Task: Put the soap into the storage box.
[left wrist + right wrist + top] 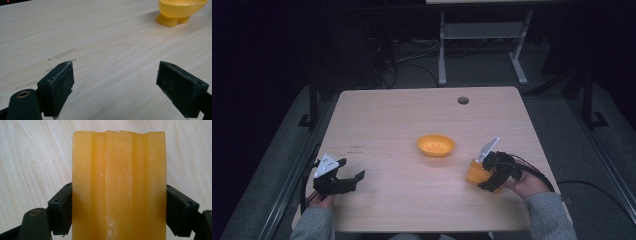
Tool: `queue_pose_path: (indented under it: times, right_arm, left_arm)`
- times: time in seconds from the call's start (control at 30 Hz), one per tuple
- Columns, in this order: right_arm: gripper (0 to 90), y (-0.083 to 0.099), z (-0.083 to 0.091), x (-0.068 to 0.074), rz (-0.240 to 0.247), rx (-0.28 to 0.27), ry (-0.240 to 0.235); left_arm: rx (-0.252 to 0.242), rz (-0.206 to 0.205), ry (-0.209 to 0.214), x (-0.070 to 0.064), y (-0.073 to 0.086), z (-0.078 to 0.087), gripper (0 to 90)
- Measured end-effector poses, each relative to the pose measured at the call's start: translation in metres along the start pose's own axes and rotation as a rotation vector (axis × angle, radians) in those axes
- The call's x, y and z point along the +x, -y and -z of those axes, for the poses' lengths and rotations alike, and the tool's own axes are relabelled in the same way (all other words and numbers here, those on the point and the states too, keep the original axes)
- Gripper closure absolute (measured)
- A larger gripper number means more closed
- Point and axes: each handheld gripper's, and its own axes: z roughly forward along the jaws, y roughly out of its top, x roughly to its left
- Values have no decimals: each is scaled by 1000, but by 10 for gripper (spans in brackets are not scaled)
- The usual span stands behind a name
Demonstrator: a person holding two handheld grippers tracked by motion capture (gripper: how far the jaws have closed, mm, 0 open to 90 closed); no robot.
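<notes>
An orange ridged block [474, 172] is clamped between the jaws of my right gripper [484, 175] at the table's right side; in the right gripper view the orange block [118, 187] stands between both jaws, just above the wood. A small orange bowl [435, 145] sits near the table's middle, to the upper left of the block. My left gripper [349, 172] rests low at the front left with its jaws wide apart and nothing between them. The left gripper view has the footed bowl [178, 11] far off at the upper right, beyond the left gripper [116, 82].
The light wooden table [397, 115] has a round cable hole [463, 100] near its back edge. Beyond it stand the legs of another desk [442, 50] and cables on the dark floor. Metal frame rails run along both sides of the table.
</notes>
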Motion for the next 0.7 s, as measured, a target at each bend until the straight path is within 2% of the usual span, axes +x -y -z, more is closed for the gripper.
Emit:
queue_pose_path:
  times: [0.27,0.37,0.7]
  right_arm:
    - [212,-22,10,-11,27,5,1]
    - [212,-33,14,-19,32,-11,-11]
    - [211,-50,10,-33,39,-21,-29]
  left_arm:
    - [-3,1,0,0,-1,1,136]
    - [-4,0,-2,1,-1,1,136]
    - [-1,2,-1,1,-1,2,136]
